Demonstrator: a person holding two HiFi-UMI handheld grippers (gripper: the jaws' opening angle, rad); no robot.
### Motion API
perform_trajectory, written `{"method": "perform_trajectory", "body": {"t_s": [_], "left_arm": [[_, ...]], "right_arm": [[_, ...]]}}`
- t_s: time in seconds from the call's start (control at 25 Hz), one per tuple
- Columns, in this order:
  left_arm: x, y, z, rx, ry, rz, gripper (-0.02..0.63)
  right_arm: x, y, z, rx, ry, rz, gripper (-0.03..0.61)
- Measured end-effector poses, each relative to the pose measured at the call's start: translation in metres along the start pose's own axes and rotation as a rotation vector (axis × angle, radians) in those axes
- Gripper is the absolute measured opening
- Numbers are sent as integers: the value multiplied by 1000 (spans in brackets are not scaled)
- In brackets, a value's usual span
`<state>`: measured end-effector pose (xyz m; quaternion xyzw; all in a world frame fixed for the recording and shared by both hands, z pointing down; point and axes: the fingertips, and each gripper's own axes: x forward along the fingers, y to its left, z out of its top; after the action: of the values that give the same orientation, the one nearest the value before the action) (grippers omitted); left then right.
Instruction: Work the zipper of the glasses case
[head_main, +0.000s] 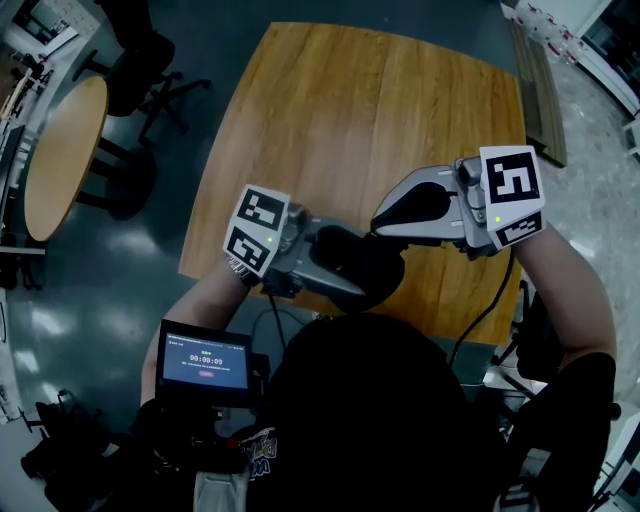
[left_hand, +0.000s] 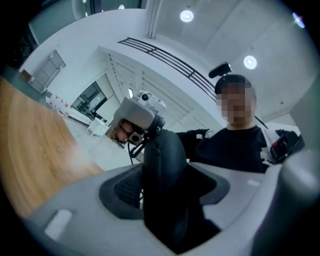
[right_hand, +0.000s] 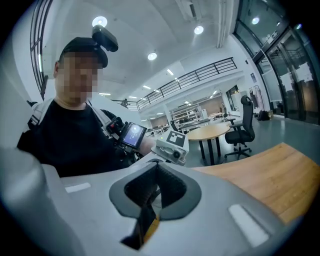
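Firmly, the glasses case (head_main: 365, 262) is clamped between the widely spread jaws of the left gripper (head_main: 330, 272), and it fills the gap between the pads. The case is seen as a dark, smooth, rounded shell with a matt surface, held on edge in the air above the near edge of the wooden table (head_main: 380, 110). The right gripper (head_main: 385, 225) is brought up against the case's far end, its jaws pressed together on a thin dark tab (right_hand: 146, 220) with a yellowish edge. Whether that tab is the zipper pull cannot be told.
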<state>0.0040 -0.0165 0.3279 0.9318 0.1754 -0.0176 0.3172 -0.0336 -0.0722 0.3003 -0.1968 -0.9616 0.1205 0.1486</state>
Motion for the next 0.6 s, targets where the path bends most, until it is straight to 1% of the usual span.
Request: {"method": "perform_trajectory", "body": {"t_s": [0.08,0.24,0.36,0.44,0.6], "left_arm": [[1,1,1,-10,-38,-12,267],[-9,2,5,-55,-142,-46,261],[-10,0,7,-58,-188,-60,258],[-12,-1,8,-58,-218,-56,258],[-24,3,11,-54,-280,-23,255]], "right_arm": [[-4,2,-1,-22,13,-7,6],[-5,2,-3,-89,56,-31,6],[-5,6,-1,-157,90,-48,6],[-5,10,-2,-203,132,-60,5],[-3,14,6,-291,163,-95,5]]}}
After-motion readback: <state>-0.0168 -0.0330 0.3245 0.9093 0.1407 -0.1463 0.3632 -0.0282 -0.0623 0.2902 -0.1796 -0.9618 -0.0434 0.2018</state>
